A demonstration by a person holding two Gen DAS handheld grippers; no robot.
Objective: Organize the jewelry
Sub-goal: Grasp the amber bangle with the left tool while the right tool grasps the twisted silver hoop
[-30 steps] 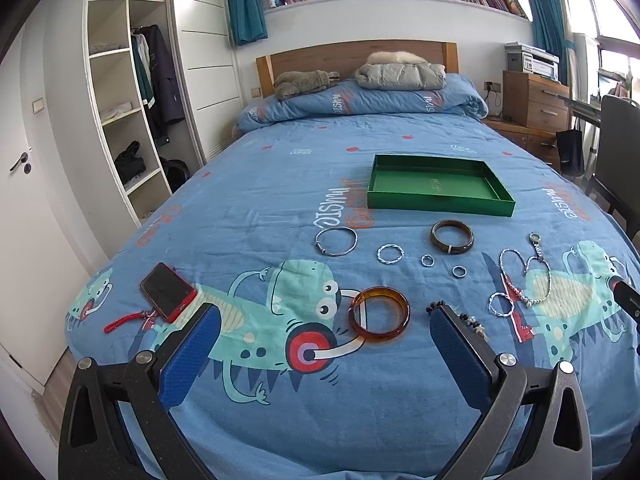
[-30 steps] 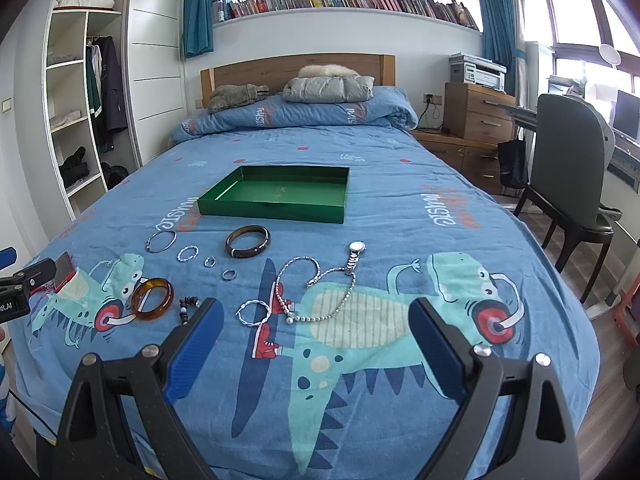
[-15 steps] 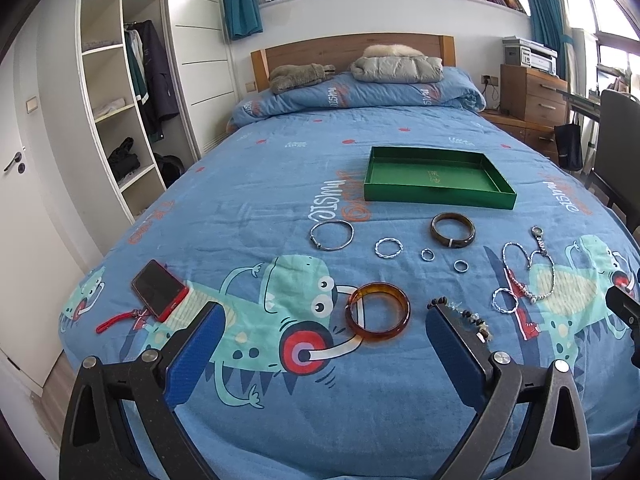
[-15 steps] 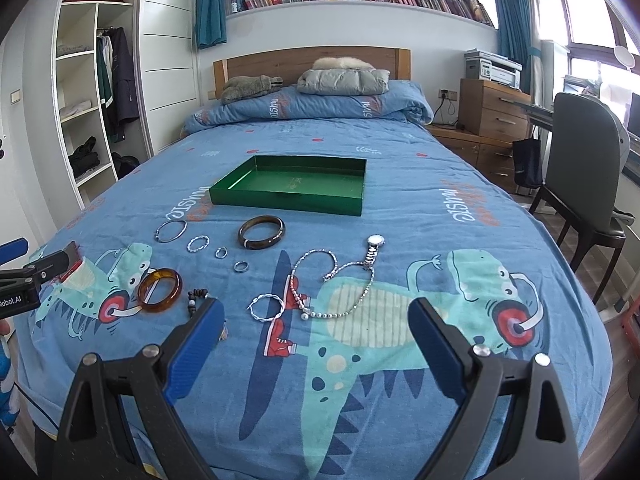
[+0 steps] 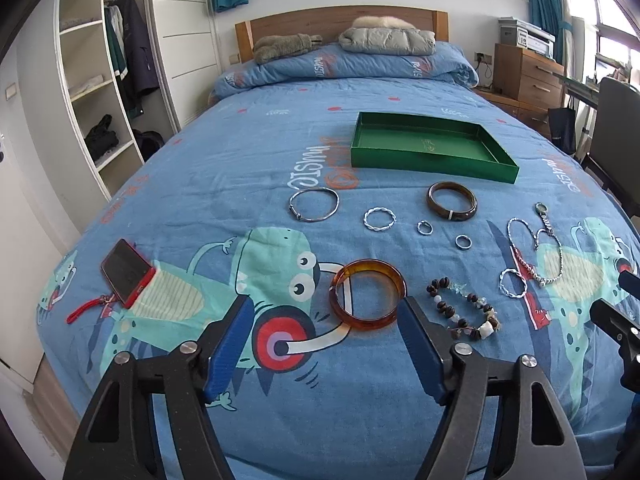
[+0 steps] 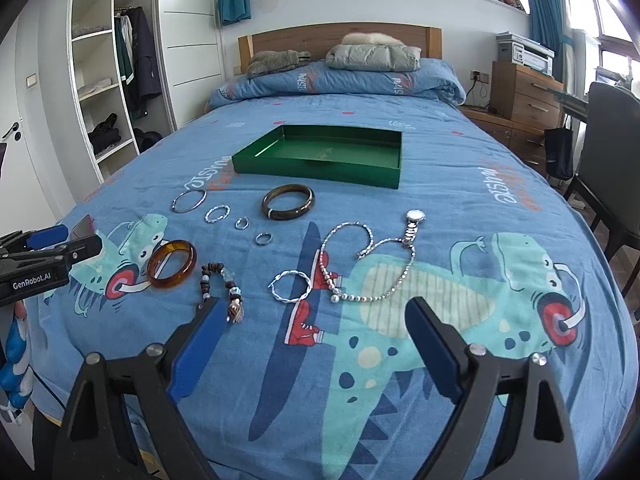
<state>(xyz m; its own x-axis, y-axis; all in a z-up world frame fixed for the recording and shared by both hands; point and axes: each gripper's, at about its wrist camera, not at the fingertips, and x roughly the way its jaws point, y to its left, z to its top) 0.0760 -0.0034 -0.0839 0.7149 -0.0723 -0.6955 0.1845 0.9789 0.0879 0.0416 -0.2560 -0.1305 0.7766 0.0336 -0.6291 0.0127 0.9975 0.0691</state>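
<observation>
Jewelry lies spread on the blue bedspread before an empty green tray (image 5: 434, 164) (image 6: 320, 172). My left gripper (image 5: 324, 312) is open just short of an amber bangle (image 5: 367, 294) (image 6: 172, 264), with a beaded bracelet (image 5: 464, 310) (image 6: 224, 284) to its right. Farther off lie a dark brown bangle (image 5: 452, 201) (image 6: 288, 202), a thin silver bangle (image 5: 314, 204), a twisted silver ring (image 5: 379, 219) and two small rings (image 5: 424, 227). My right gripper (image 6: 316, 316) is open above a twisted silver hoop (image 6: 291, 286), a pearl-and-chain necklace (image 6: 360, 268) and a watch (image 6: 414, 220).
A red phone (image 5: 127, 272) with a red strap lies at the bed's left edge. A wardrobe with open shelves (image 5: 96, 92) stands to the left. A wooden dresser (image 6: 524, 92) and a dark chair (image 6: 612, 168) stand to the right. Folded clothes (image 5: 384, 40) lie on the pillows.
Both grippers have moved forward and lower toward the jewelry. The amber bangle now sits just ahead of my left gripper's fingers. Nothing on the bed has moved.
</observation>
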